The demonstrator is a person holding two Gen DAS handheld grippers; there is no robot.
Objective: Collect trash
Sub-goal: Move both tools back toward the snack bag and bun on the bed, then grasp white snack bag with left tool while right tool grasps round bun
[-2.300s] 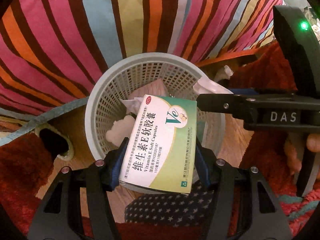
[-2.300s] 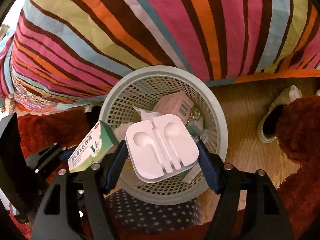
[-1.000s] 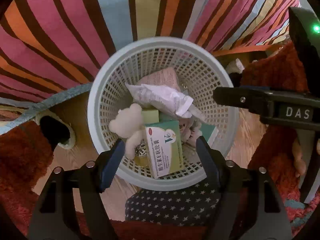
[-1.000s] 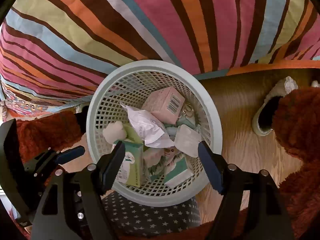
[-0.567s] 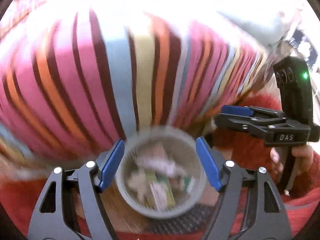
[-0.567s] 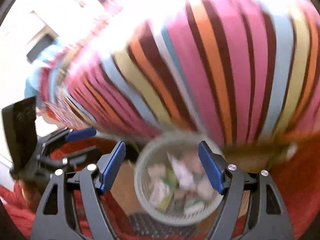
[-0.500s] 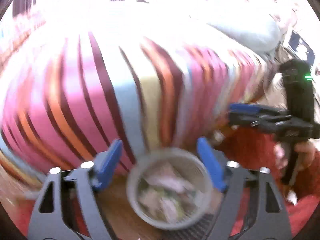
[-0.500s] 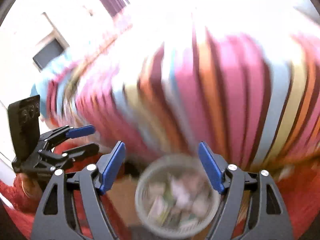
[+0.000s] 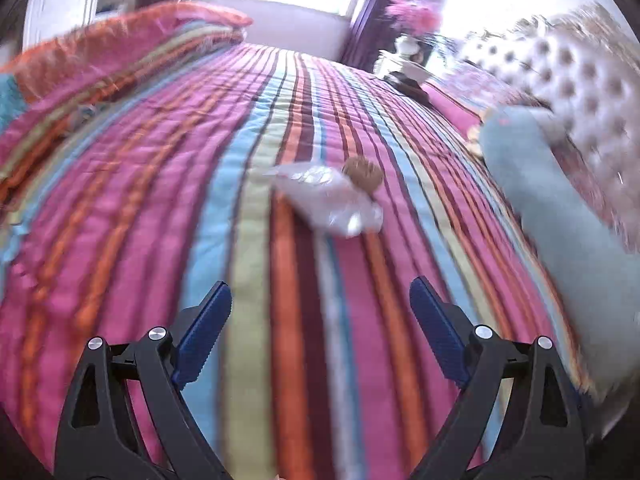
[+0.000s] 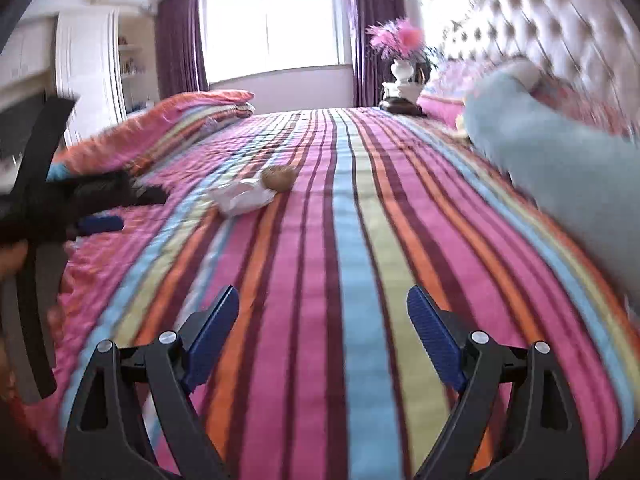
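**Striped bedspread ahead, both grippers spread and empty**

Striped quilt (image 9: pixel 288 280) in pink, orange, blue and yellow fills both wrist views beneath the fingers. Left gripper (image 9: pixel 320 320): blue pads (image 9: pixel 204 332) held wide apart, nothing between them. Right gripper (image 10: pixel 322 320): pads (image 10: pixel 212 332) likewise spread, nothing held.

Trash: a crumpled clear plastic wrapper (image 9: pixel 332 200) lies on the quilt, well ahead of the left fingertips and roughly centred between them. A small brown round object (image 9: pixel 363 174) touches its far right end; what it is cannot be told. From the right wrist the same wrapper (image 10: pixel 244 198) and brown object (image 10: pixel 279 178) sit ahead and to the left of the left finger.

Light blue bolster (image 9: pixel 568 216) lies to the right of the right finger, beside a tufted headboard (image 10: pixel 560 28). Folded striped bedding (image 10: pixel 168 124) sits far ahead on the left. A vase of pink flowers (image 10: pixel 400 52) stands beyond the bed. Left gripper's body (image 10: pixel 48 208) shows blurred at the right view's left edge.
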